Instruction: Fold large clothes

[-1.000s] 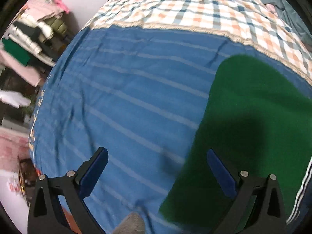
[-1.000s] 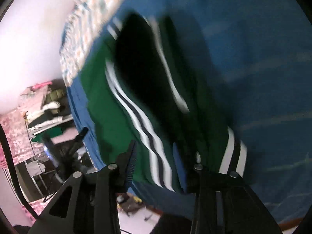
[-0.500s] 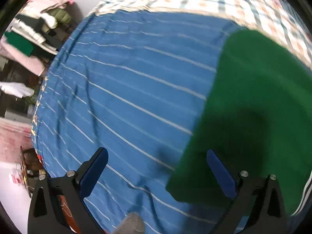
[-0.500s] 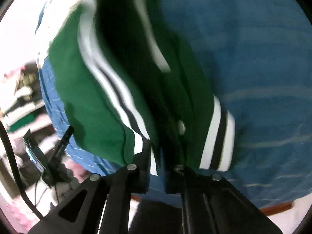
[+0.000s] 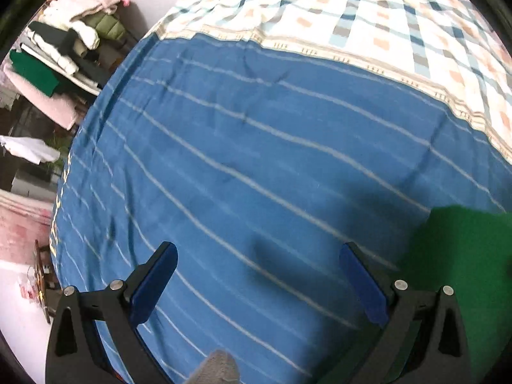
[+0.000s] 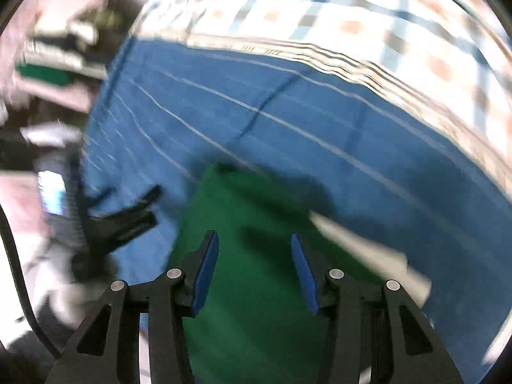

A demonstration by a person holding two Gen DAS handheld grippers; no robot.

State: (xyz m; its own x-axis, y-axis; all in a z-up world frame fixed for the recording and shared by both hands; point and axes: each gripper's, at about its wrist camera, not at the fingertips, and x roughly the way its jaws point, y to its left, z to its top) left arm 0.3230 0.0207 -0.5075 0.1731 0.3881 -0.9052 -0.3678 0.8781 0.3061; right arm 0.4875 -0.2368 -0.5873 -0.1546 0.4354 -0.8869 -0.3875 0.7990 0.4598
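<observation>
R gripper [image 6: 254,249] jaws opening over green garment [image 6: 256,288] | L gripper [image 5: 257,257] wide, over sheet [image 5: 224,147]

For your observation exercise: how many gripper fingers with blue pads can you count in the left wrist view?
2. One blue-padded finger stands at lower left over the blue striped sheet; the other at lower right, beside the green garment. Nothing lies between them.
</observation>
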